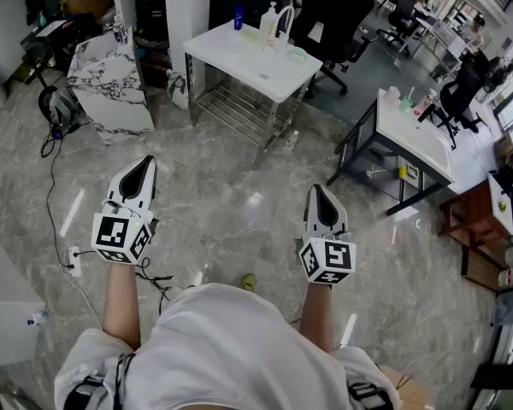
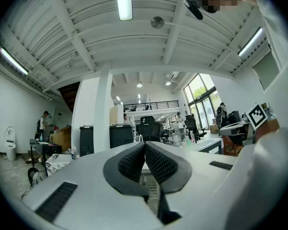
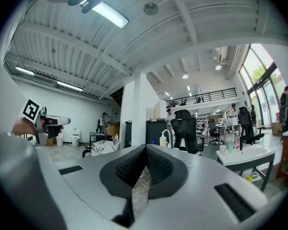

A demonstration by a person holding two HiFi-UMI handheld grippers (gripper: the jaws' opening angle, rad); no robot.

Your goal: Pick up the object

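Observation:
I stand on a marble floor with both grippers held out at waist height. My left gripper (image 1: 144, 166) is shut, its black pads pressed together with nothing between them (image 2: 144, 145). The right gripper (image 1: 320, 194) is shut too and also holds nothing (image 3: 145, 150). Both point toward a white table (image 1: 258, 67) a few steps ahead. On it stand a small blue bottle (image 1: 238, 17) and white pump bottles (image 1: 270, 22). I cannot tell which thing is the task's object. Neither gripper is near the table.
A marble-patterned cabinet (image 1: 111, 88) stands ahead on the left, with cables (image 1: 51, 156) trailing over the floor beside it. A second white desk (image 1: 415, 135) with a black frame is on the right, office chairs (image 1: 457, 92) behind it. A wire shelf (image 1: 239, 109) sits under the table.

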